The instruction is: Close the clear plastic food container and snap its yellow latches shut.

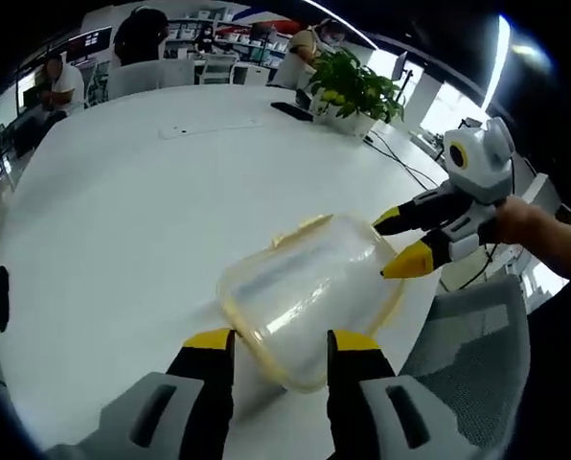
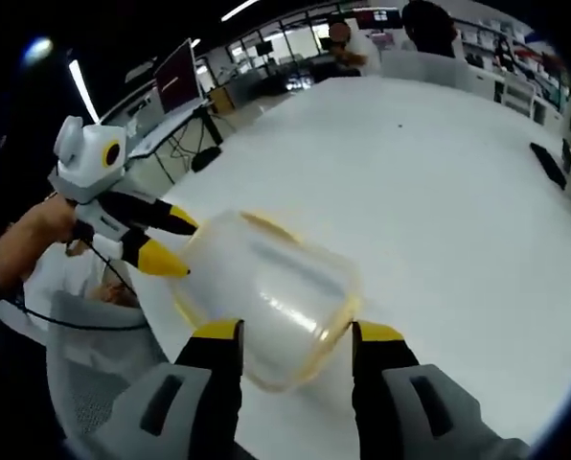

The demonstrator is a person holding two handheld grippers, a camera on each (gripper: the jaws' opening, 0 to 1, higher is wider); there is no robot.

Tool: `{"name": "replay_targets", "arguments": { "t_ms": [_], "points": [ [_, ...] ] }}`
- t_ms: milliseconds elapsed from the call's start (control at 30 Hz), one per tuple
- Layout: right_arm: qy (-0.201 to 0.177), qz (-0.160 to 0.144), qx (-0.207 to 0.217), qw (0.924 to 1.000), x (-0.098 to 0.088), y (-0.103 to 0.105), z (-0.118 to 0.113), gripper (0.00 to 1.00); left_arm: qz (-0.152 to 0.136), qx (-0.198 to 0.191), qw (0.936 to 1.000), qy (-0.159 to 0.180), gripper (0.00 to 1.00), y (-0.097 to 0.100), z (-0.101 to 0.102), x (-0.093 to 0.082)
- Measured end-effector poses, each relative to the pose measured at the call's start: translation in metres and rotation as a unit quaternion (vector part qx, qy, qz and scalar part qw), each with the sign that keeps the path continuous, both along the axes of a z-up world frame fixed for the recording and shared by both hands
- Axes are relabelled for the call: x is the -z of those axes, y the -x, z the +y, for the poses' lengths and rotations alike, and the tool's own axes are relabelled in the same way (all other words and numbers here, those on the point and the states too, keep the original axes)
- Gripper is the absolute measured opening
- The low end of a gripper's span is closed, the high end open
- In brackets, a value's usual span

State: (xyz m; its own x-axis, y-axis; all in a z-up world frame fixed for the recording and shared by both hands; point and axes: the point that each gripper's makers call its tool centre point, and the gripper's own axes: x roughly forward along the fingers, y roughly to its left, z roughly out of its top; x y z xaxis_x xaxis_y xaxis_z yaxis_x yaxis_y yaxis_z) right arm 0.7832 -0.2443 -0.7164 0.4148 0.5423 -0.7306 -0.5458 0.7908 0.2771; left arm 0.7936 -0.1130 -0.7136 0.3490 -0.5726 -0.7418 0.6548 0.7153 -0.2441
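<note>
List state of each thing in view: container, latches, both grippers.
clear plastic food container: on its side on the white table, between both grippers.
yellow latches: too blurred to tell if snapped.
left gripper: open, jaws either side of container.
right gripper: open, jaws either side of container.

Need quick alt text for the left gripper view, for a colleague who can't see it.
A clear plastic container with yellow trim sits on a white table, between the left gripper's open jaws. The right gripper reaches in from the right, tips at its far edge.
</note>
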Motion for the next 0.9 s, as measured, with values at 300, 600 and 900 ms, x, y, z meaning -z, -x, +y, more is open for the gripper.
{"name": "replay_targets", "arguments": {
  "t_ms": [300,600,900],
  "points": [
    [0.032,-0.037,-0.048,0.9977,-0.006,-0.005,-0.004,0.35,-0.031,0.046,0.9983,-0.016,0.31,-0.004,-0.003,-0.016],
    [0.023,-0.063,-0.105,0.9922,-0.021,-0.012,0.010,0.29,-0.060,0.112,0.9913,-0.034,0.29,-0.004,-0.013,-0.022],
    [0.025,-0.085,-0.177,0.9803,-0.029,-0.015,0.029,0.20,-0.080,0.161,0.9832,-0.034,0.22,-0.001,-0.027,-0.026]
  ]
}}
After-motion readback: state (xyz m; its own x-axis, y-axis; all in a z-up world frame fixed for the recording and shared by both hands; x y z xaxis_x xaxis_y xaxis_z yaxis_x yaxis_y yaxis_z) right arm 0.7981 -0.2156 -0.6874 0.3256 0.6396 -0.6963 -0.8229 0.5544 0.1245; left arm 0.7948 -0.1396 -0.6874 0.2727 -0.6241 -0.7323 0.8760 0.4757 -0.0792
